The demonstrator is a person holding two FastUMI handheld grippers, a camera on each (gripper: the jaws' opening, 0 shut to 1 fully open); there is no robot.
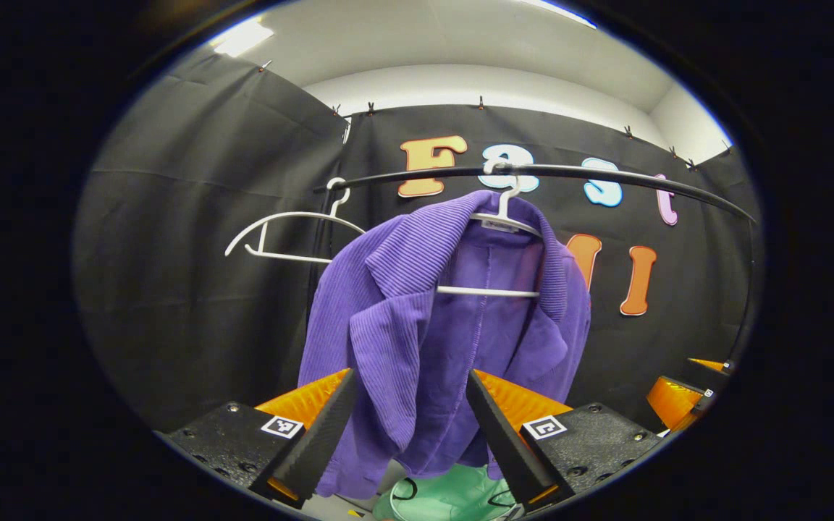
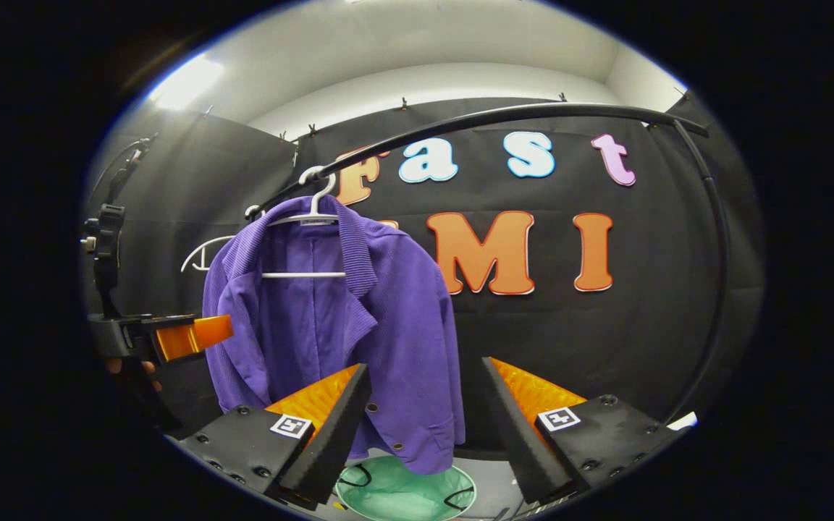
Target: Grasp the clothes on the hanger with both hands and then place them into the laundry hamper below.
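A purple ribbed jacket [image 1: 417,325] hangs on a white hanger [image 1: 504,217] from a black rail [image 1: 605,174]. My left gripper [image 1: 410,376] is open right in front of the jacket's lower half, gripping nothing. In the right gripper view the jacket [image 2: 330,333] hangs left of centre. My right gripper [image 2: 424,365] is open too, farther back and facing the jacket's right edge. Under the jacket stands the green laundry hamper [image 1: 446,499], seen again as the same hamper [image 2: 402,496] between the right fingers. The left gripper's finger [image 2: 192,336] shows beside the jacket's left sleeve.
An empty white hanger [image 1: 279,235] hangs on the rail to the left of the jacket. The rail [image 2: 706,217] bends down into a post on the right. Black cloth walls close the booth behind and on both sides. A hand [image 2: 131,369] holds the left gripper.
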